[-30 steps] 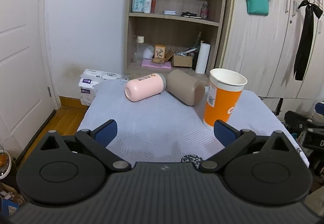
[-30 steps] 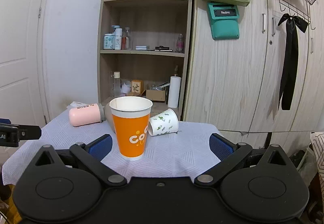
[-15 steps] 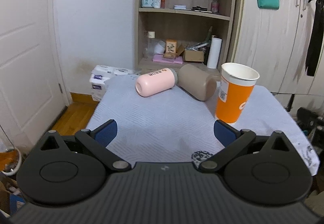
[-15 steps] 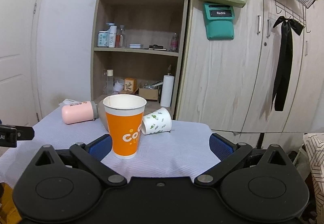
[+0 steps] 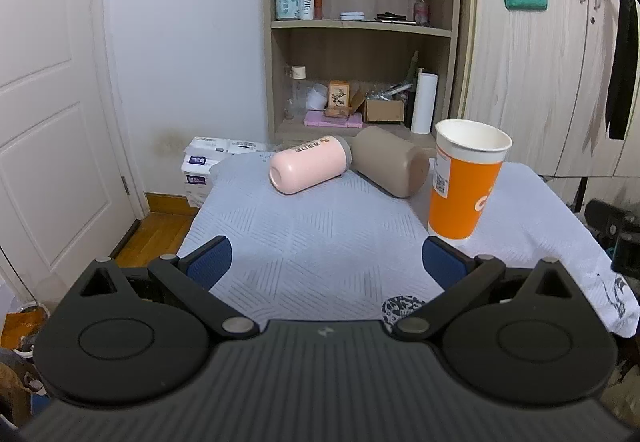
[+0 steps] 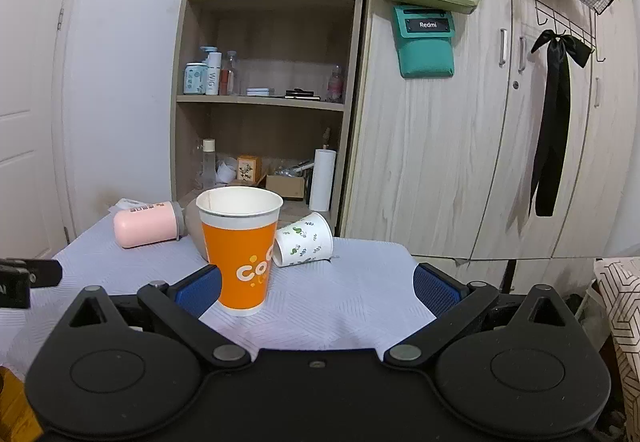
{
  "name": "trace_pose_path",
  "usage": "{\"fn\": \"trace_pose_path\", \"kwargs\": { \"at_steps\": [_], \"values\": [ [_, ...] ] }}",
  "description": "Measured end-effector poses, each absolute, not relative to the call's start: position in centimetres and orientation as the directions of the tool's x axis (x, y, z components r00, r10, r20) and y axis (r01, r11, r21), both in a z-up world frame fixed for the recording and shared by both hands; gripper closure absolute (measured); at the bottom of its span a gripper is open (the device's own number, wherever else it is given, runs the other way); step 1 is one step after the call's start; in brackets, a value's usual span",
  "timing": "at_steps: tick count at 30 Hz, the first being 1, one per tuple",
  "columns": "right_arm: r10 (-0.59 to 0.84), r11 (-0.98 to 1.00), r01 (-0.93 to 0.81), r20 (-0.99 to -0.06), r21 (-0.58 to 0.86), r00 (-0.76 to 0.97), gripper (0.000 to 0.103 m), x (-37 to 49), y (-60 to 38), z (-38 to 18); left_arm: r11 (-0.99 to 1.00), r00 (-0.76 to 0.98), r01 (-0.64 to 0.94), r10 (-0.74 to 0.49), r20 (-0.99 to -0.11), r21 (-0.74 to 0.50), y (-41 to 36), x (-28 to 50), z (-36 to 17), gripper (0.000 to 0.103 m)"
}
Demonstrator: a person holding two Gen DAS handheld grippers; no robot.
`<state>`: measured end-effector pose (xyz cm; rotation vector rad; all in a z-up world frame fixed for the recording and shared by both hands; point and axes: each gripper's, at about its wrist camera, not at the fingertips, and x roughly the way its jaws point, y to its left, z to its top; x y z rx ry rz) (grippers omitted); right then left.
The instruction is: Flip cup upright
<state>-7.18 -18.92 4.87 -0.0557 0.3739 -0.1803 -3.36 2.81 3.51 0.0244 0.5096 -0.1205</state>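
An orange paper cup point(image 5: 464, 182) stands upright on the cloth-covered table point(image 5: 312, 242); it also shows in the right wrist view point(image 6: 242, 254). A pink cup point(image 5: 308, 169) and a taupe cup point(image 5: 390, 161) lie on their sides behind it. A small white cup with green leaf print point(image 6: 305, 240) lies on its side right of the orange cup. My left gripper point(image 5: 326, 262) is open and empty at the table's near edge. My right gripper point(image 6: 316, 288) is open and empty, with the orange cup just beyond its left finger point(image 6: 198, 288).
A wooden shelf unit point(image 5: 360, 42) with bottles and boxes stands behind the table. Wardrobe doors point(image 6: 500, 146) are to the right, a white door point(image 5: 52, 102) to the left. Tissue packs point(image 5: 208, 162) sit by the table's far left corner.
Both grippers have drawn back a little from the table and the views have shifted slightly. The cups have not moved. Both grippers stay open.
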Motion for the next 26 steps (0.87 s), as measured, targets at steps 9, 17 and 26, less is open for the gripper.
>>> {"fn": "trace_pose_path", "kwargs": {
  "at_steps": [9,17,26],
  "values": [
    [-0.19,0.982,0.169,-0.369,-0.09,0.91,0.0,-7.11,-18.96,4.6,0.994,0.863,0.108,-0.097,-0.495,-0.008,3.01,-3.21,3.36,0.0],
    [-0.194,0.981,0.17,-0.368,-0.097,0.909,0.0,-7.24,-18.93,4.62,0.995,0.867,0.102,-0.094,-0.489,-0.01,3.05,-3.2,3.41,0.0],
    [-0.196,0.98,0.173,-0.367,-0.095,0.909,0.0,-7.24,-19.1,4.69,0.995,0.881,0.096,-0.08,-0.465,0.011,3.02,-3.61,3.42,0.0]
  ]
}}
